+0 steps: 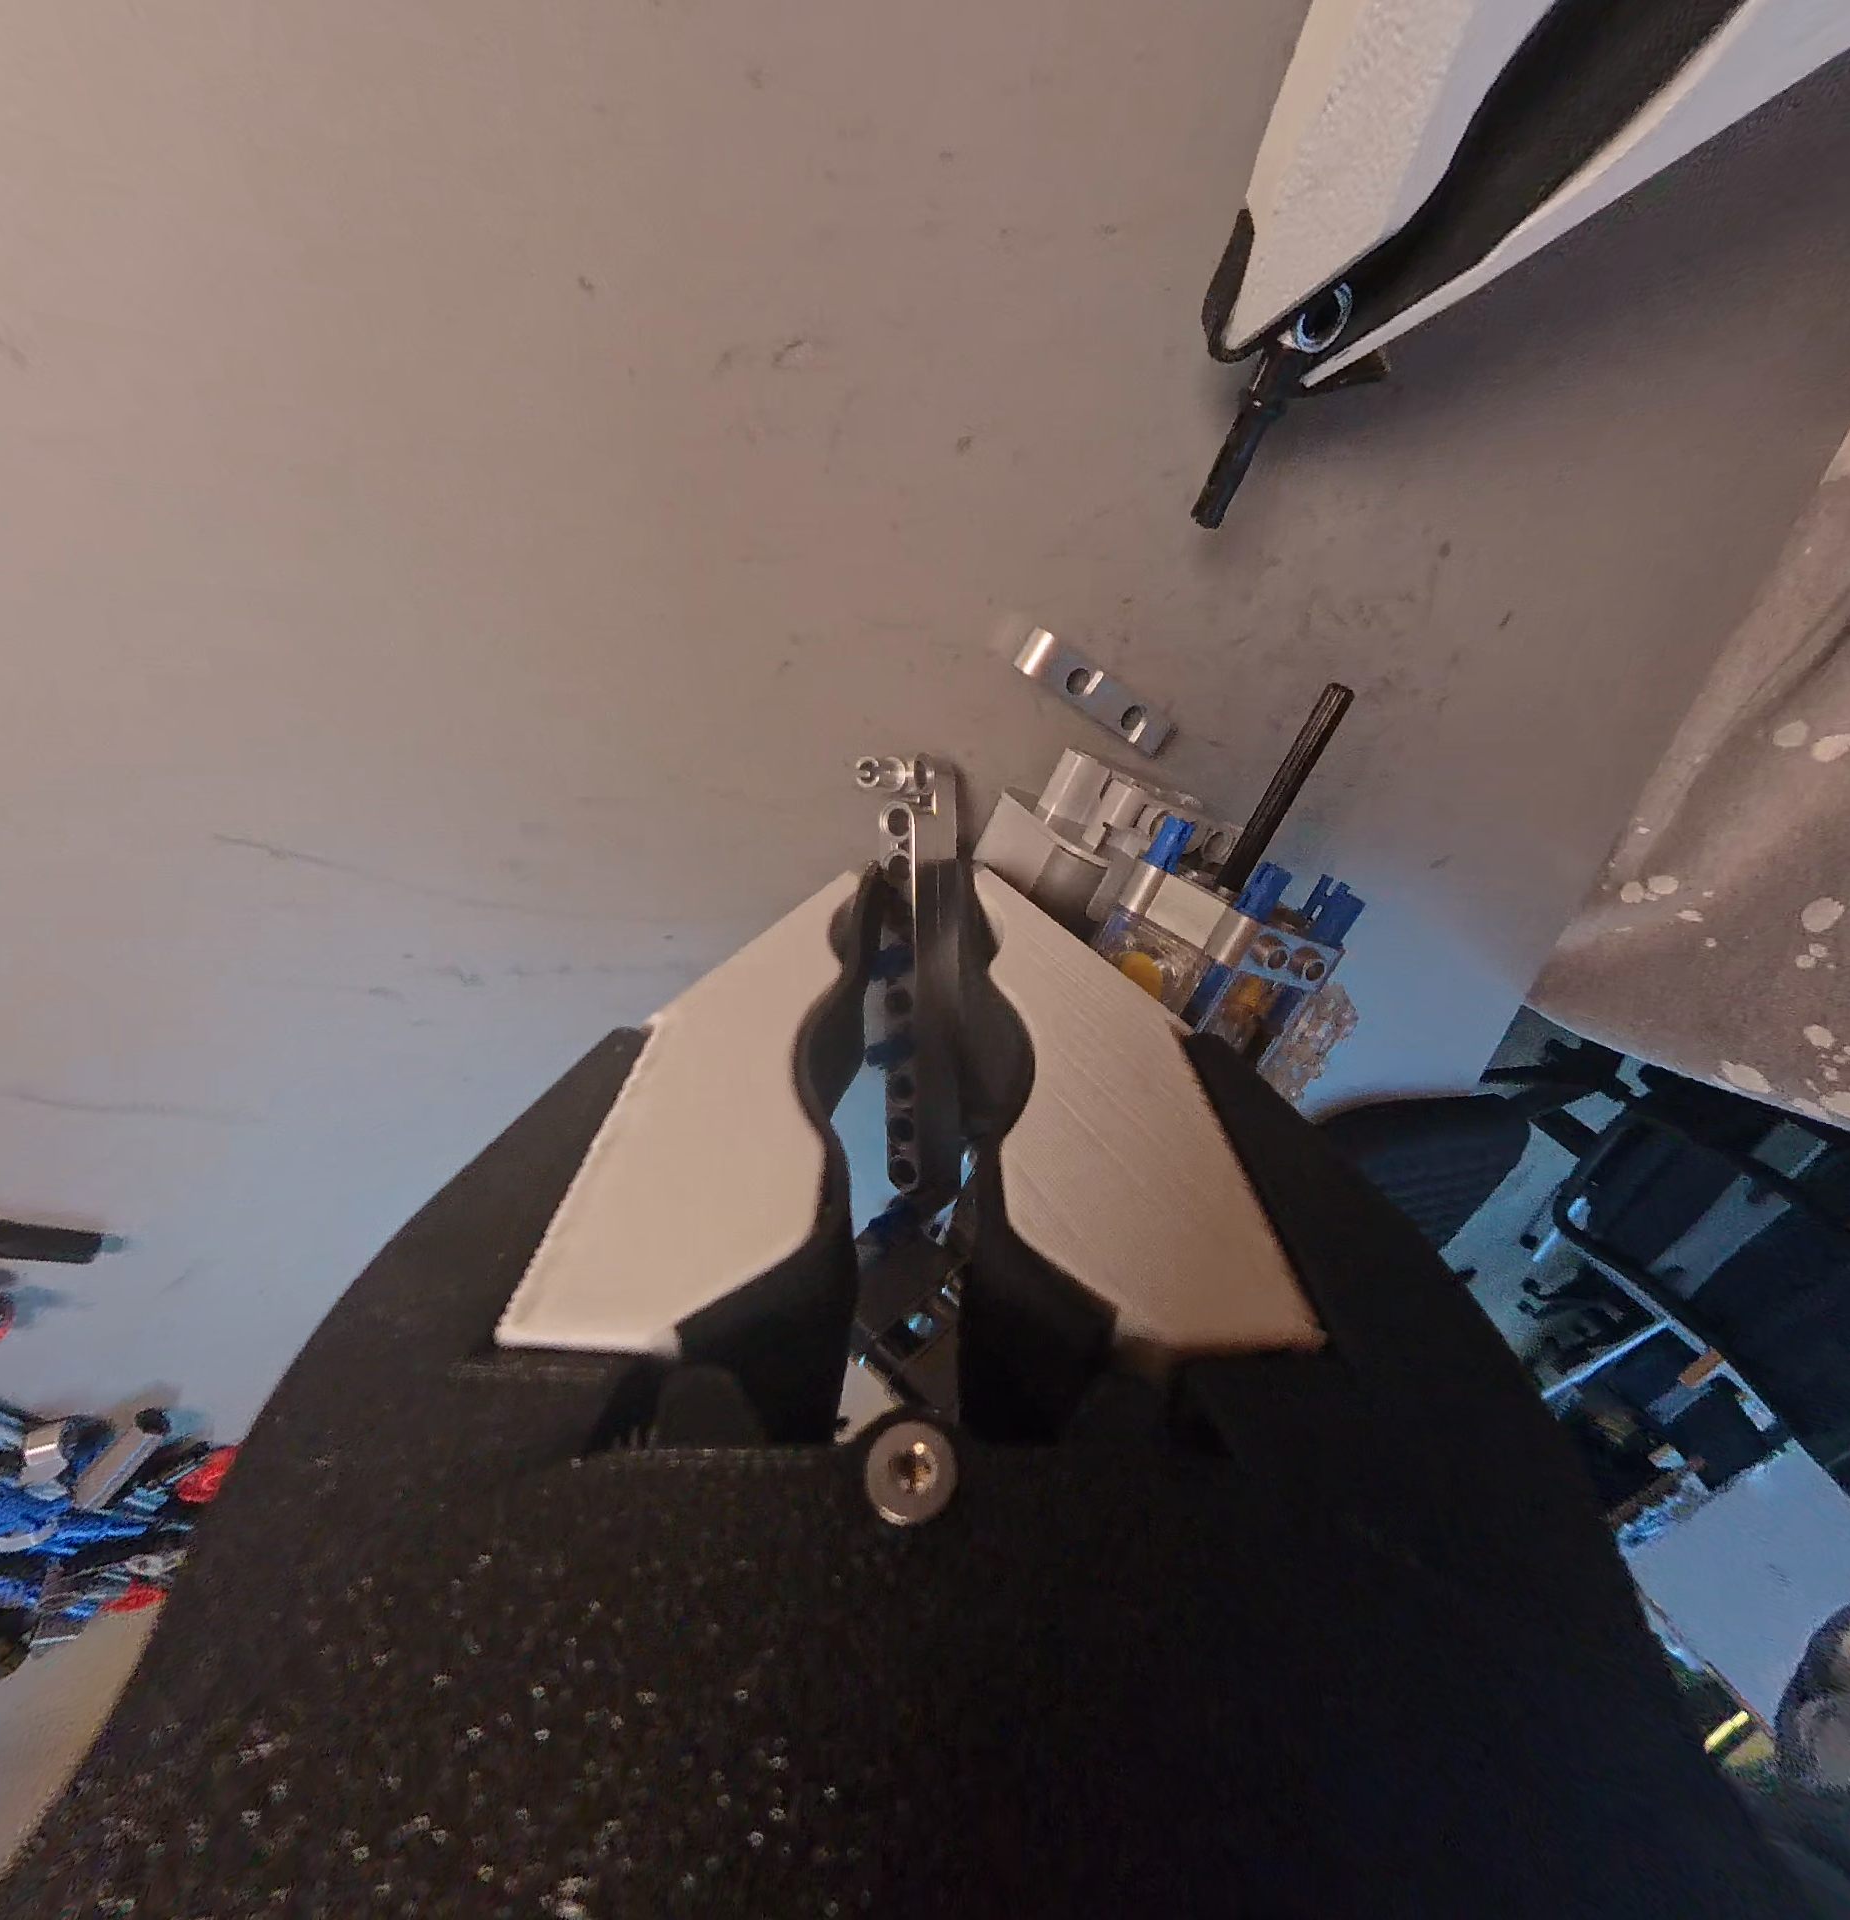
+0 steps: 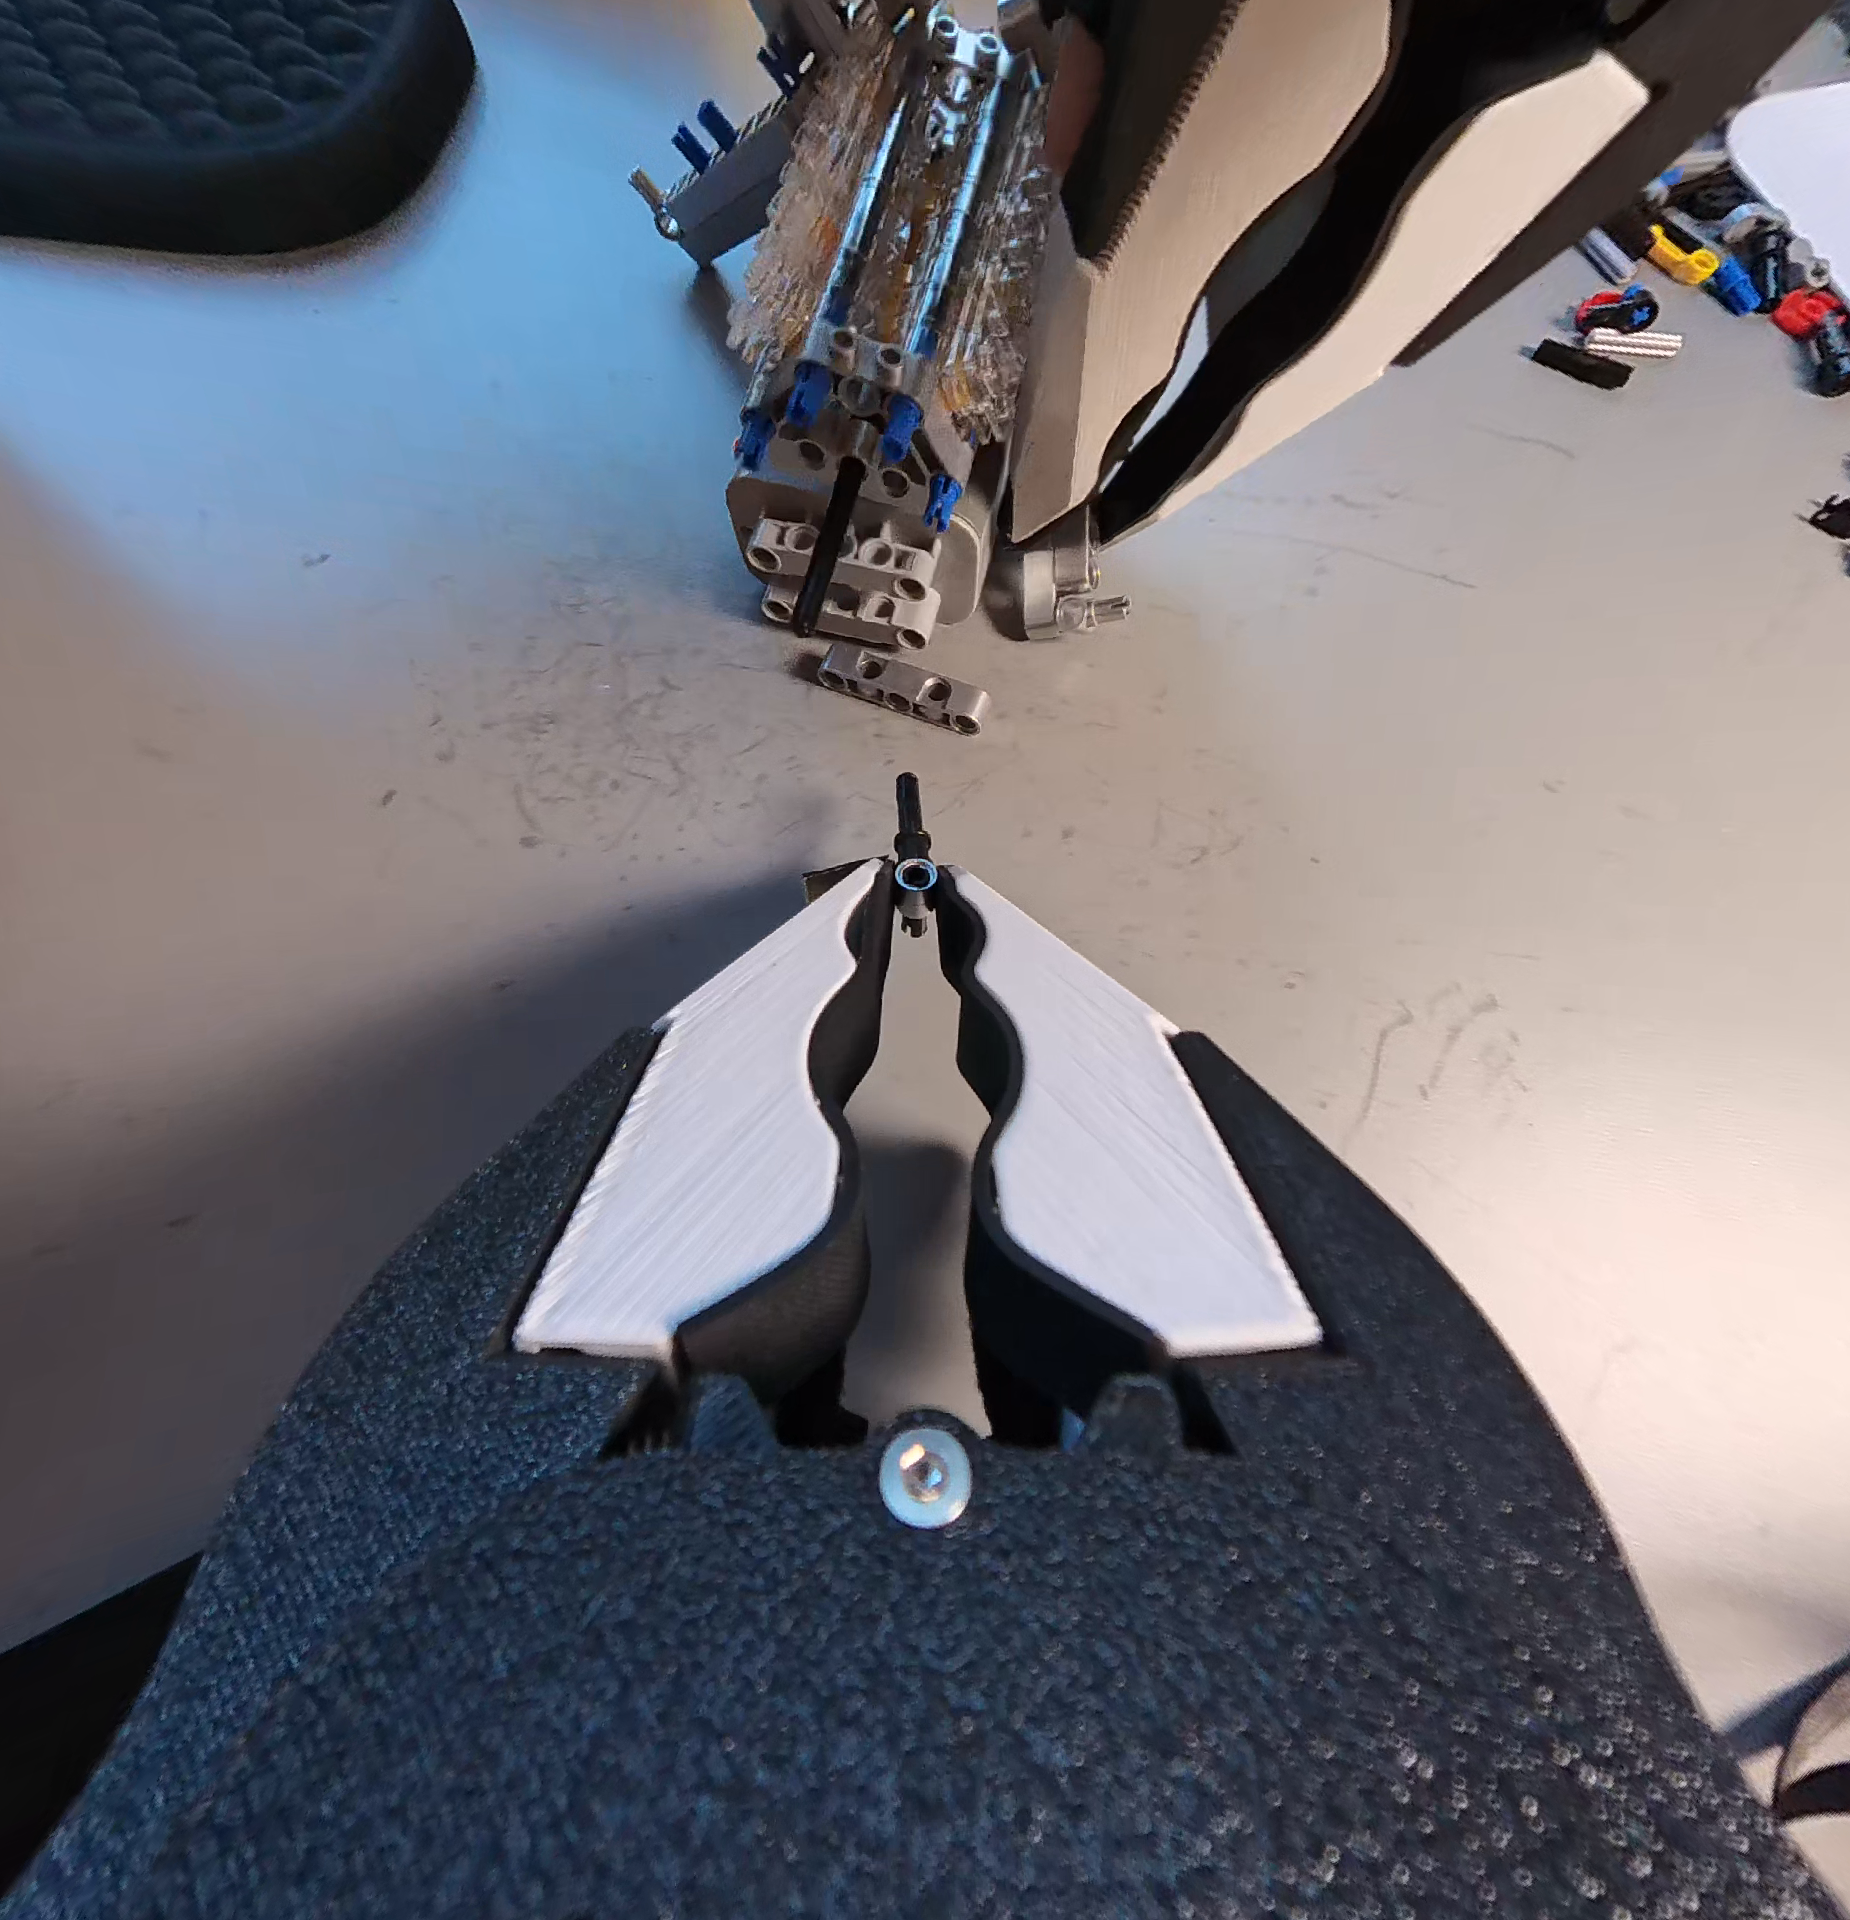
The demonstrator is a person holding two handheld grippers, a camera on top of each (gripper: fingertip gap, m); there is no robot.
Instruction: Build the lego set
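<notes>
Left gripper [image 1: 916, 883] jaws clamped on a black beamed assembly [image 1: 905, 1049] at frame centre; right gripper [image 2: 913, 883] jaws pinching a black pin [image 2: 912, 821] above the desk [image 2: 381, 727], below the grey beam [image 2: 903, 690].

Both wrist views close, sharing model [image 2: 869, 416]

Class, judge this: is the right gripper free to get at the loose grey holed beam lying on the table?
Probably not yet. The way to the loose grey holed beam is bare table, but the right gripper is shut on a small black pin.
</notes>
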